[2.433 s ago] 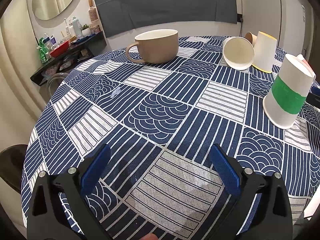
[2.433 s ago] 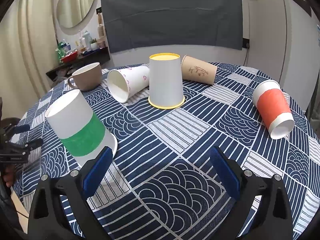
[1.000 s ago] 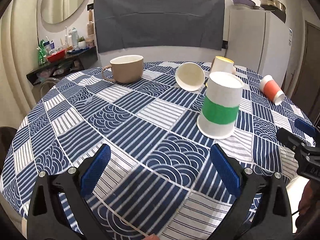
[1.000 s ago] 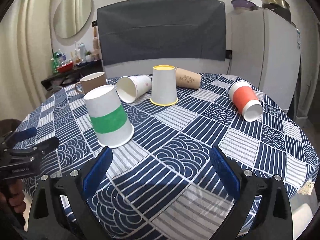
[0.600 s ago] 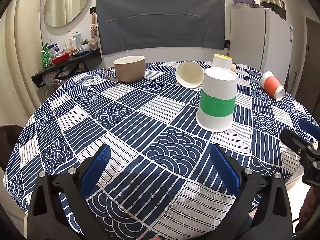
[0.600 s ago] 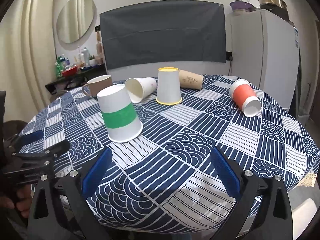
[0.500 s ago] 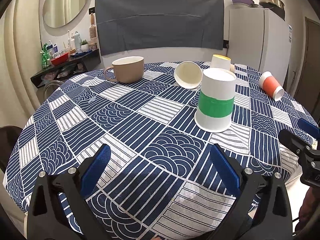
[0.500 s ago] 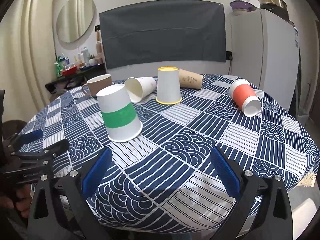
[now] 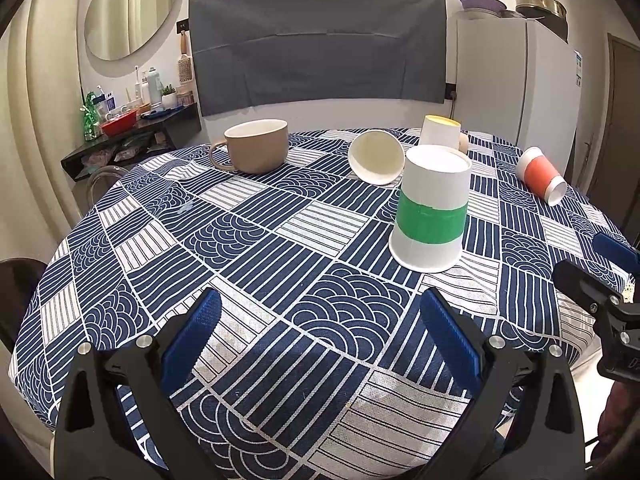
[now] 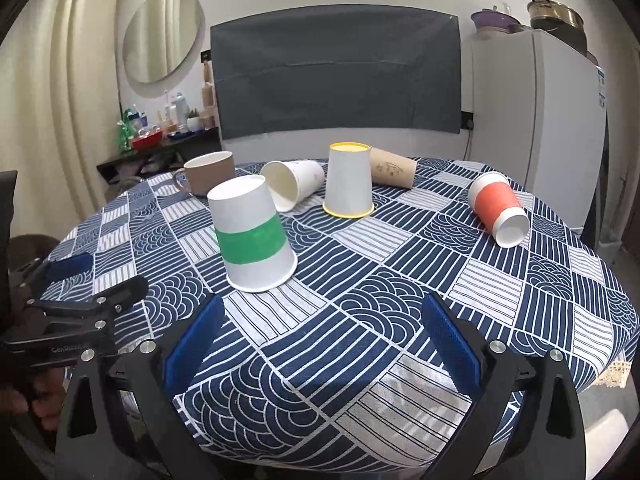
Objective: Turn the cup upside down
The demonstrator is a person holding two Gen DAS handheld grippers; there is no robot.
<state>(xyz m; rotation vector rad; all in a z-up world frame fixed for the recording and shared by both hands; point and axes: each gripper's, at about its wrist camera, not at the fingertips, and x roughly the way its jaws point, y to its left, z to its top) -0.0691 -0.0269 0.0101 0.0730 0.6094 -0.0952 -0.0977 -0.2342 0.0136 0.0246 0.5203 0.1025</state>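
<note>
Surface (image 9: 260,240), round, under a blue-and-white patterned cloth, is carrying every item. Mug (image 9: 256,150), tan ceramic, is standing mouth up at the far left, untouched. Green cup (image 10: 252,236), white paper with a green band, is sitting mouth down near the front of the surface, rim flat on the cloth, so the flip appears done for this one; in the left view it (image 9: 432,208) is standing well ahead of the left gripper (image 9: 320,340) and right of centre. Yellow cup (image 10: 348,180) is also standing mouth down further back. White cup (image 10: 292,184) is lying on its side just beside it, mouth toward the cameras; brown cup (image 10: 394,174) and orange cup (image 10: 498,210) are lying on their sides too, likely still to be turned if they count. Left gripper is hanging at the near edge with jaws spread wide, grasping nothing. Right gripper (image 10: 320,340) is hovering likewise, jaws apart and empty, well apart from every cup.
</note>
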